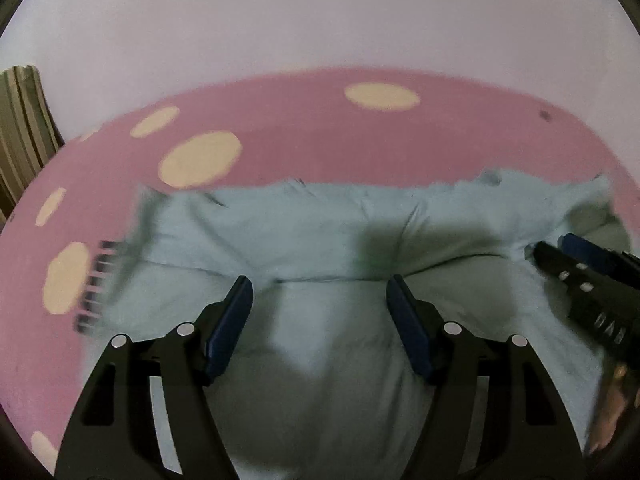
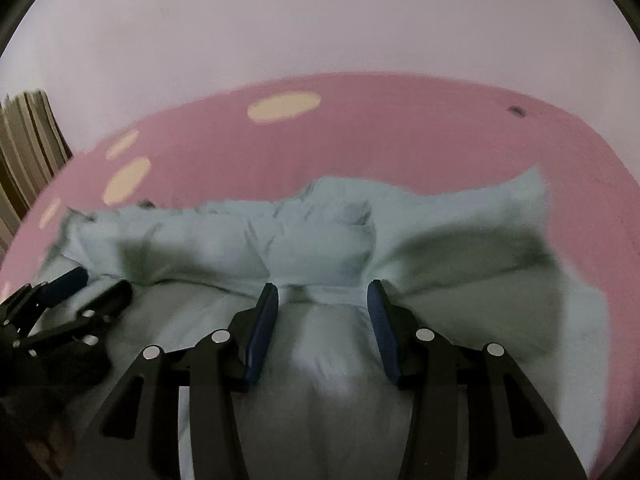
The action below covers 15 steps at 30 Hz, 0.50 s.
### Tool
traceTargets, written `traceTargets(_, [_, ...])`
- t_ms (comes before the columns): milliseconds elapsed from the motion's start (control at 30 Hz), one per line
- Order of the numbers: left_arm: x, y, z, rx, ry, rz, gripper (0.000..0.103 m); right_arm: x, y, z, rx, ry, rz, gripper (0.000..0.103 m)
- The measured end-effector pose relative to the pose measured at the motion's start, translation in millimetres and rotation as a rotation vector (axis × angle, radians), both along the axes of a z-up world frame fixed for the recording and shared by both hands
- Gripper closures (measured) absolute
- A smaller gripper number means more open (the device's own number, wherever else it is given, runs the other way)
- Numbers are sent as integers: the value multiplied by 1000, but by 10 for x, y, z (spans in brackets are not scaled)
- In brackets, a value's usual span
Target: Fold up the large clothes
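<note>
A large pale blue-green garment (image 1: 320,240) lies spread on a pink sheet with cream dots (image 1: 280,132); it also shows in the right wrist view (image 2: 320,232). My left gripper (image 1: 320,292) is open just above the cloth, with nothing between its blue pads. My right gripper (image 2: 323,300) is open, and a raised fold of the cloth bunches between its fingertips. The right gripper shows at the right edge of the left wrist view (image 1: 560,252). The left gripper shows at the left edge of the right wrist view (image 2: 92,288).
The pink sheet (image 2: 400,140) reaches to a pale wall (image 1: 320,20). A striped curtain (image 1: 20,128) hangs at the far left. A dark striped trim (image 1: 96,284) lies at the garment's left edge. A small dark spot (image 2: 516,111) marks the sheet.
</note>
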<state>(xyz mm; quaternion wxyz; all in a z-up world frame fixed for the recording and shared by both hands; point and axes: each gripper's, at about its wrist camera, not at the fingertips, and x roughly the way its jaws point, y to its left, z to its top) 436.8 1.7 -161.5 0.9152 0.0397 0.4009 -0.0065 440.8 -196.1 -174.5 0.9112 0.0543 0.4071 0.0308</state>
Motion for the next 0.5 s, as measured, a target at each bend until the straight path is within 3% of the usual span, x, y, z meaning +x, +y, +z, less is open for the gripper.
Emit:
traceTargets(67, [-157,134,128,4,-46,18,33,-171,-123,131,-26,-35,-21,50])
traceTargets(133, [-225,289,113,-14,-35,52,33,-268,-230,150,-38,-40,-41,50])
traceTargets(267, [-183,462,-148,-31,35,113,33,-274,-346,-52,-54,15,-67,50])
traceTargets(500, [-132,432,-418,8,17,127,31,-184,-338,-425,-72,27,-56,47])
